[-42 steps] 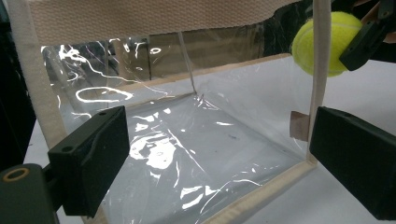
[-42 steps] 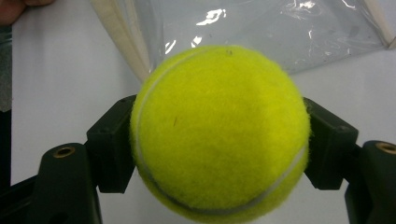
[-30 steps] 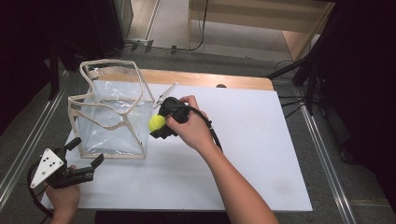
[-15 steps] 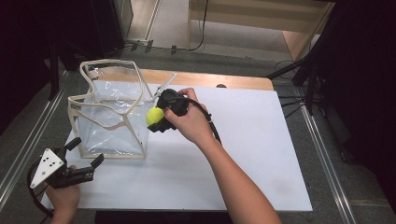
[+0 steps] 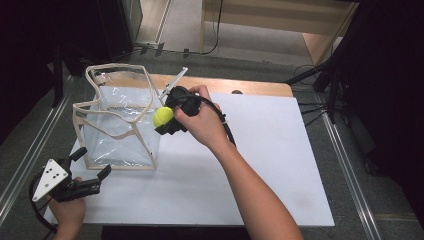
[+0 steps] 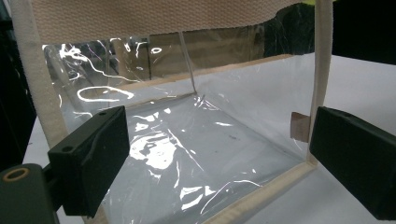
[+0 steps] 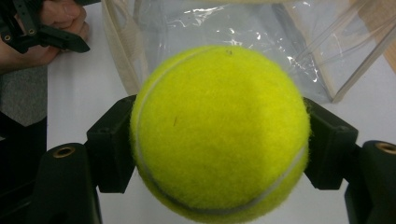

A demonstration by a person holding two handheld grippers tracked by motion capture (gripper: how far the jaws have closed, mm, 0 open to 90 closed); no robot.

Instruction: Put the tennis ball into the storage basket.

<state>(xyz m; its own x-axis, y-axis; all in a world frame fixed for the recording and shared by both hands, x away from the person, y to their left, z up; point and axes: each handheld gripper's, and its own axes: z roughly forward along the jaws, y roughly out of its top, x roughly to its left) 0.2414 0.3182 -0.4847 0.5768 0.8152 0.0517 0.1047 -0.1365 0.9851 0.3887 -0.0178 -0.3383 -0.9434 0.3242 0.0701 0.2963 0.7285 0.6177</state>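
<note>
A white table [image 5: 260, 165] stands on a grey floor, with a dark surround and a pale wooden frame behind it. On the table's left part stands a clear plastic bag [image 5: 117, 132] with cream fabric edging, its mouth open upward.

Right gripper [image 5: 167, 120]: seen from above, it is held above the table at the bag's upper right edge. Its two black jaws are clamped on a yellow tennis ball [image 7: 219, 130], one pad pressing on each side of the ball. In the right gripper view the ball sits squarely between the jaws and bulges past them toward the camera; beyond the jaws lies the bag's clear wall [image 7: 233, 28], and off to the jaws' upper left the person's other hand [image 7: 51, 28] shows on the table.

Left gripper [image 5: 90, 172]: it rests low at the table's near left corner, just before the bag's near corner. Its jaws stand wide apart with nothing gripped. In the left gripper view, the bag's clear front wall and its cream bottom seam [image 6: 261, 198] lie straight ahead between the jaws, and a cream vertical strip [image 6: 322, 60] rises just inside the jaw at the right of that view.
</note>
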